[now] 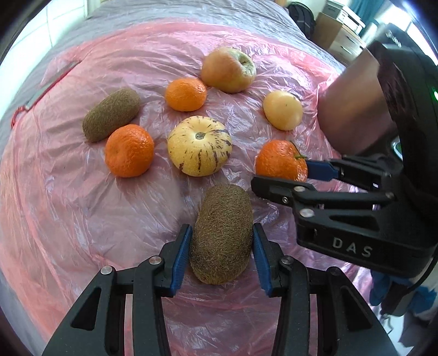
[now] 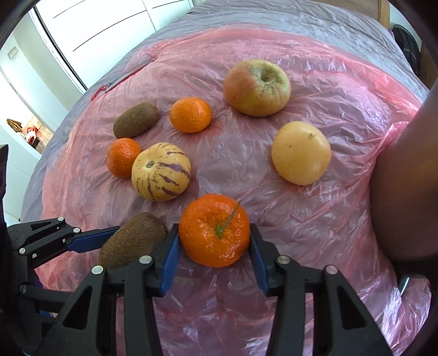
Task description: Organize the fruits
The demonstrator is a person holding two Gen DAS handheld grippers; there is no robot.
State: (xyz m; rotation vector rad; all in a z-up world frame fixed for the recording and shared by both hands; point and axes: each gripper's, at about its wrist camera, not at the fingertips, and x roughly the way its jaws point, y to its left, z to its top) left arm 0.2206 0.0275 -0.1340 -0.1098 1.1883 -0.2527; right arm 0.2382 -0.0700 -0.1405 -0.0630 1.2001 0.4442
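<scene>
On the pink plastic sheet [image 1: 68, 205], the left gripper [image 1: 221, 241] clamps its blue pads on the nearest kiwi [image 1: 221, 232], while the right gripper [image 2: 215, 246] is clamped on a stemmed mandarin [image 2: 215, 230]. Beyond lie a striped melon [image 1: 199, 149], 2 more mandarins [image 1: 129, 150], another kiwi [image 1: 111, 118], an apple [image 1: 228, 69] and a pale yellow fruit [image 1: 283, 110], all apart.

A pink plastic sheet [image 2: 314, 224] lies over a grey cover [image 2: 246, 16] on a wide surface, with white panelled doors [image 2: 109, 30] at eleven o'clock in the right wrist view, and cardboard boxes [image 1: 332, 32] (plus a dark backpack [image 1: 301, 17]) at one o'clock in the left.
</scene>
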